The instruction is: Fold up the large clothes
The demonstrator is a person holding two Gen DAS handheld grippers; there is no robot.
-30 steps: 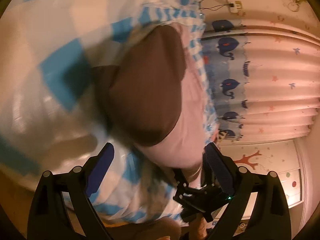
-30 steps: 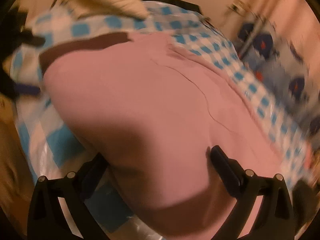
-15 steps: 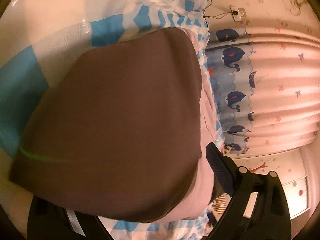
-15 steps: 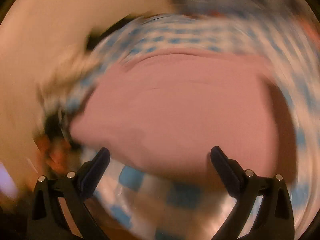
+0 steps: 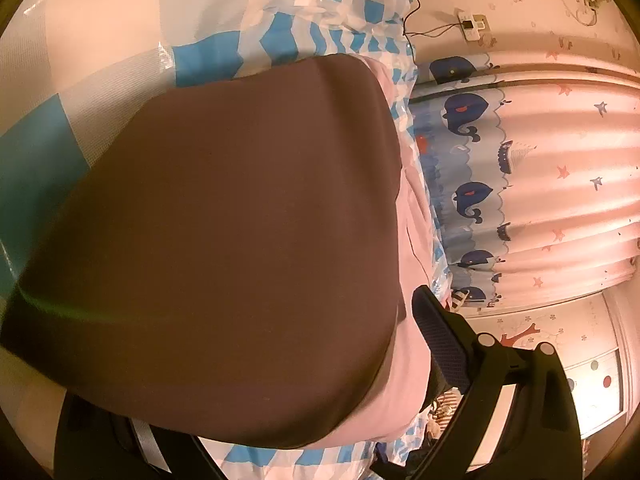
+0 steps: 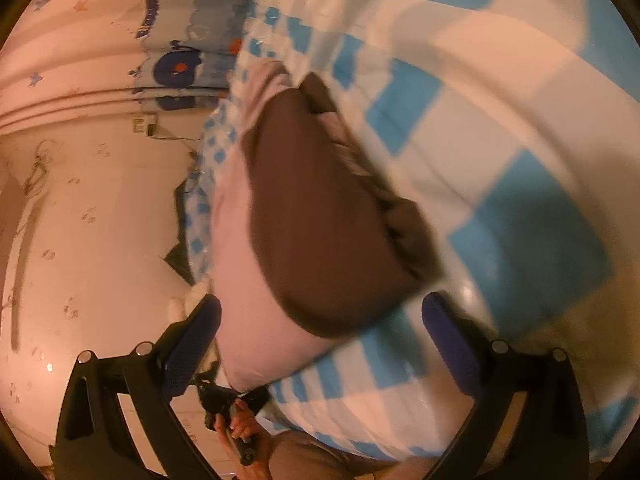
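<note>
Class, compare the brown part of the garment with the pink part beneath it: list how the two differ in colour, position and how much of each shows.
Colour: the brown part is dark, the pink part pale.
Position: the brown part lies on top; the pink part sits under it, showing along one edge.
Extent: in the left wrist view the brown part fills most of the frame, while the pink part is a narrow strip.
Both rest on the blue checked cloth.

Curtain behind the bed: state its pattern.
Curtain: pink with stars, blue band of whales; clearest in left wrist view.
</note>
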